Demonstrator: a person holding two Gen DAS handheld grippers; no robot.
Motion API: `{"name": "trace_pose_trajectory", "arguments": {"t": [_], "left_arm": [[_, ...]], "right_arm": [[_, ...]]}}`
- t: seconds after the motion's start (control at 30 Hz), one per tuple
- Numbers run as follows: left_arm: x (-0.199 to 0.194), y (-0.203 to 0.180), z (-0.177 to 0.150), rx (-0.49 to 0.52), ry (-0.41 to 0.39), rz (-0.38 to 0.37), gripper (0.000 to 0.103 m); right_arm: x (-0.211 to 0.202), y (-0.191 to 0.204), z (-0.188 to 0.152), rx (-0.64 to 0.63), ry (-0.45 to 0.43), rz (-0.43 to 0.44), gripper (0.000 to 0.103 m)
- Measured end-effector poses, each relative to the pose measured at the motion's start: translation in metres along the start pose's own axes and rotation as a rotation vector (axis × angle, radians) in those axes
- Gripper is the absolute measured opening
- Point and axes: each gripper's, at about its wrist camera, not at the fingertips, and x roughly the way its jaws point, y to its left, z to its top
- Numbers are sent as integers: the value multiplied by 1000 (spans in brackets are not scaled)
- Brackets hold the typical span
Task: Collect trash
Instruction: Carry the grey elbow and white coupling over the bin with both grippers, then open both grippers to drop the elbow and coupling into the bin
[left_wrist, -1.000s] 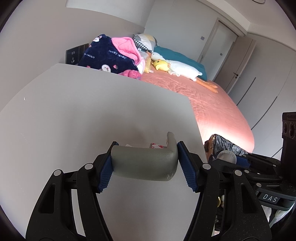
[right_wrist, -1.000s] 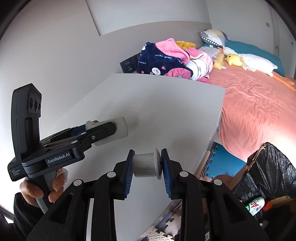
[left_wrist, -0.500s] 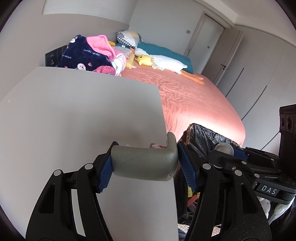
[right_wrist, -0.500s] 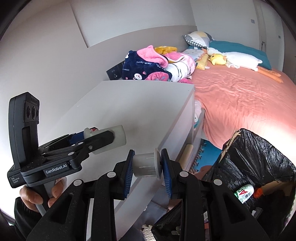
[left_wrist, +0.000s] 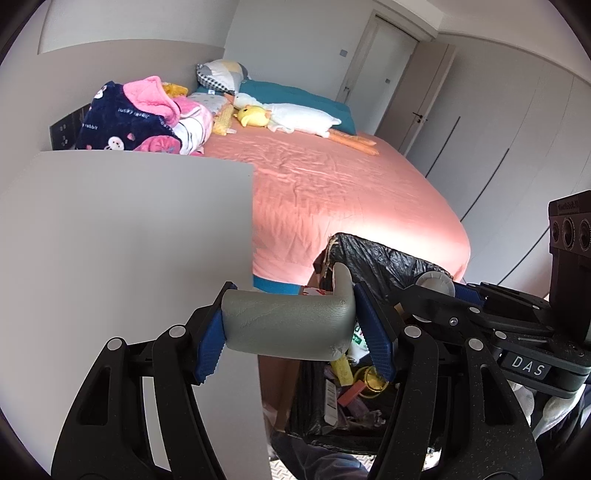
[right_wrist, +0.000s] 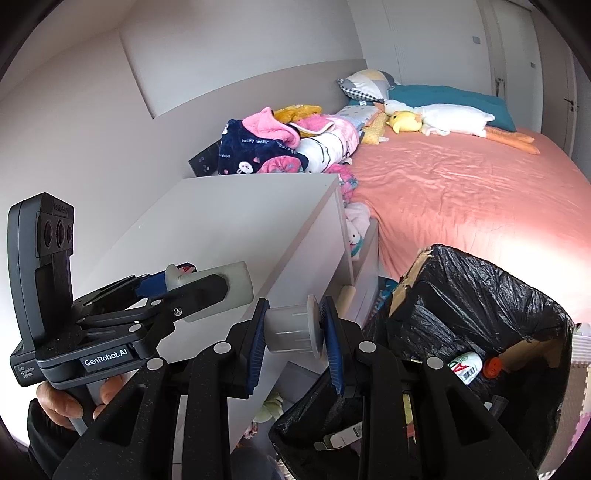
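Behind both grippers sits a pink bed (left_wrist: 351, 192) next to a white cabinet (left_wrist: 122, 236), and a trash bin lined with a black bag (right_wrist: 476, 295) waits on the floor. I think this is the carry step: the left gripper (left_wrist: 291, 325) squeezes a gray bent piece (left_wrist: 288, 321) and the right gripper (right_wrist: 295, 328) squeezes a small gray spool (right_wrist: 291, 328), both near the bin, so next each must hang over the opening and let go. Only the right view shows the hand (right_wrist: 66, 402) on the left handle and a bottle (right_wrist: 466, 365) in the bin.
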Motion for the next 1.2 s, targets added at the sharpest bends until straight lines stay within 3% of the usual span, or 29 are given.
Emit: {"name": "trace_pose_trajectory", "arguments": {"t": [1.2], "left_arm": [[49, -110, -11, 201, 121, -165, 63]], "right_arm": [[-73, -112, -31, 203, -67, -228, 31]]}}
